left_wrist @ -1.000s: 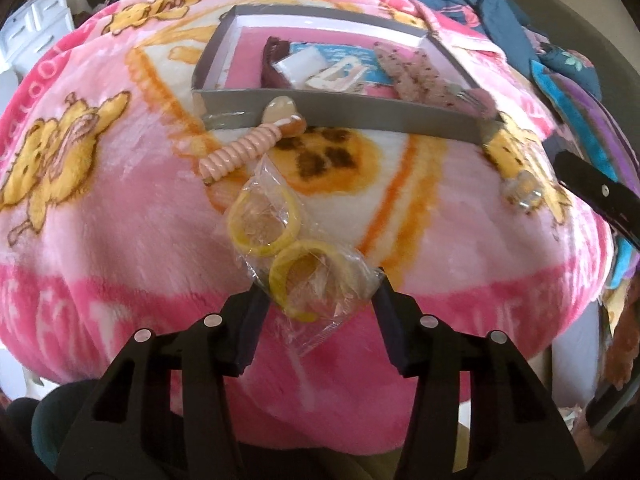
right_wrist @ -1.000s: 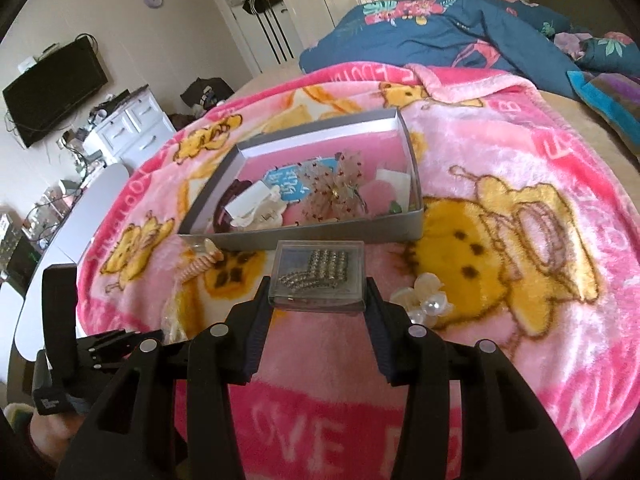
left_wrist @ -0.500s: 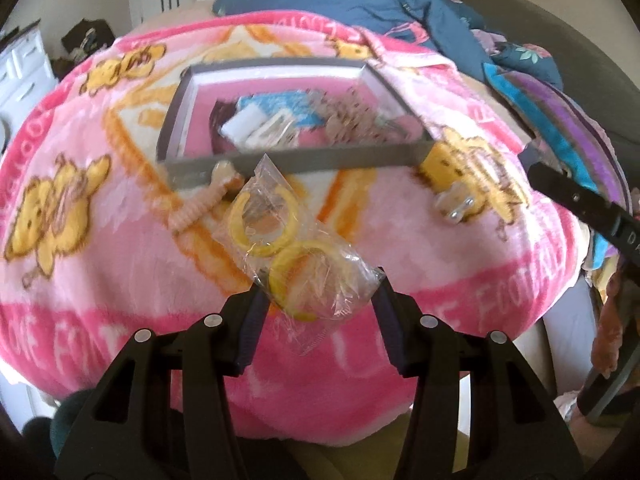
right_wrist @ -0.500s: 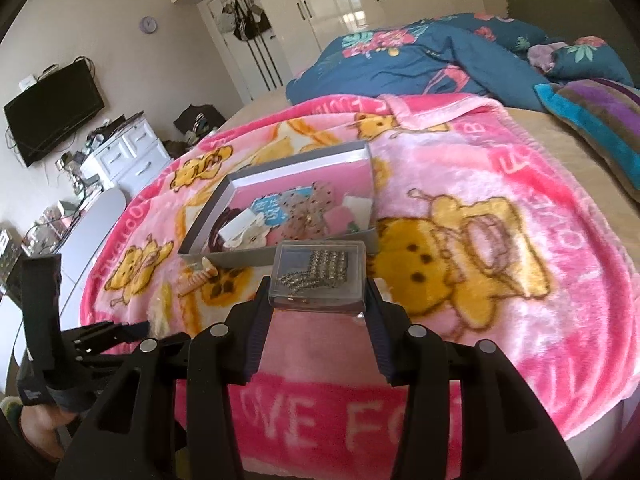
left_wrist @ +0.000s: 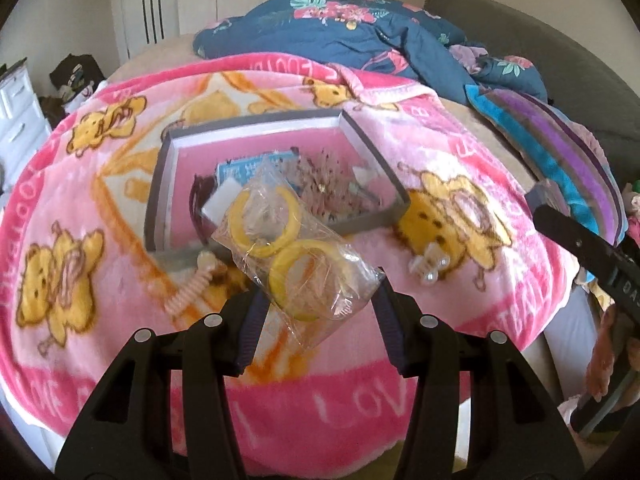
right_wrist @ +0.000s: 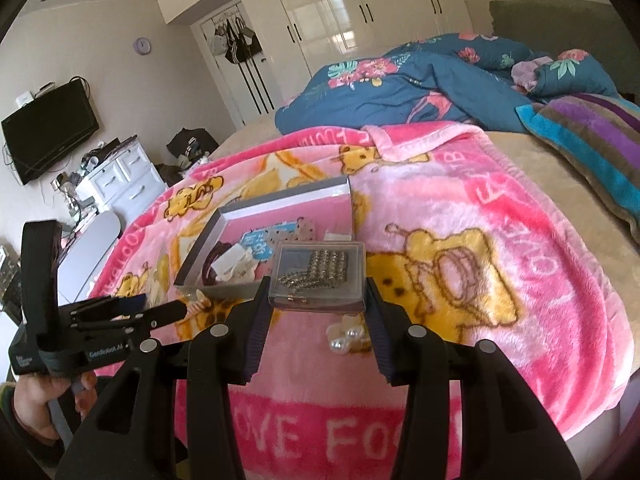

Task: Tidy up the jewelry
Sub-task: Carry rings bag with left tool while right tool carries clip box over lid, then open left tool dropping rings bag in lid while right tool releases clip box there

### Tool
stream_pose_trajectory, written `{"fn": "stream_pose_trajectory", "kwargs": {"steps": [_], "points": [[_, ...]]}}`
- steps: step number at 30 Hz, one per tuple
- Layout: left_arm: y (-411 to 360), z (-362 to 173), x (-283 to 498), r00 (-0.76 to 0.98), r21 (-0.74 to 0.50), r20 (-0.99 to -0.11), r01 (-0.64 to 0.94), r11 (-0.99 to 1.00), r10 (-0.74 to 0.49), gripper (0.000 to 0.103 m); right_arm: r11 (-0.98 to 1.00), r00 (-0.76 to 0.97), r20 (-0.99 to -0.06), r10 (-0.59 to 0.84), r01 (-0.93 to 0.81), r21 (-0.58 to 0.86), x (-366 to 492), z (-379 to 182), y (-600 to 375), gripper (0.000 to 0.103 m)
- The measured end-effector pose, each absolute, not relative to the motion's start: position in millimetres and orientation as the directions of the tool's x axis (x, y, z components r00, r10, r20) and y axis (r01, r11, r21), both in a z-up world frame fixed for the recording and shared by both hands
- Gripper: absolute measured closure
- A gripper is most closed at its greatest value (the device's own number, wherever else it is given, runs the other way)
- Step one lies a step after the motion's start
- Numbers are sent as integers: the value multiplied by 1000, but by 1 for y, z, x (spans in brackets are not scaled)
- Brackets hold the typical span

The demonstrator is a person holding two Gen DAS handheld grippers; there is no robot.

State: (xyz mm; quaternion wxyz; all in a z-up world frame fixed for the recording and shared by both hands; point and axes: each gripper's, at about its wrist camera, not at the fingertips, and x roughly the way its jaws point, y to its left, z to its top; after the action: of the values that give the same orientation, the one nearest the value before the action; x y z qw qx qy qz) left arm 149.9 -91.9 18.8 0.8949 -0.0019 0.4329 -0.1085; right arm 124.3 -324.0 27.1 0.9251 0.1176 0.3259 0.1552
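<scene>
Gripping bag of yellow rings (left_wrist: 298,258), left gripper (left_wrist: 318,300) | right gripper (right_wrist: 318,304) clamps clear case (right_wrist: 320,274)

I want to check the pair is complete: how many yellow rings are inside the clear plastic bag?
2: one yellow ring in the upper part of the clear plastic bag, one yellow ring lower, between the left gripper fingers.

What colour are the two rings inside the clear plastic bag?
Yellow. The two rings in the clear plastic bag show best in the left wrist view.
</scene>
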Motion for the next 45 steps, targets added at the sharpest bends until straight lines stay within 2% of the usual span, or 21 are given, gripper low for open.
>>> {"fn": "stream_pose_trajectory", "kwargs": {"steps": [18,30,39,44,45], "points": [[-81,25,213,618,-123,-756,191,974,-217,61,934,754,-555,351,-239,266,172,47,-302,60],[-73,-13,256,590,-158,-772,182,971,-236,61,938,707,-616,346,-249,241,236,24,-268,60],[-69,-36,270,551,-169,-798,181,969,-242,60,943,632,-700,332,-245,226,284,-14,-248,60],[-68,-38,271,549,-170,-800,178,969,-241,53,944,589,-738,329,-230,237,302,-36,-241,59],[-67,-38,271,551,-168,-800,177,970,-239,49,945,584,-743,327,-222,240,304,-39,-241,54]]}}
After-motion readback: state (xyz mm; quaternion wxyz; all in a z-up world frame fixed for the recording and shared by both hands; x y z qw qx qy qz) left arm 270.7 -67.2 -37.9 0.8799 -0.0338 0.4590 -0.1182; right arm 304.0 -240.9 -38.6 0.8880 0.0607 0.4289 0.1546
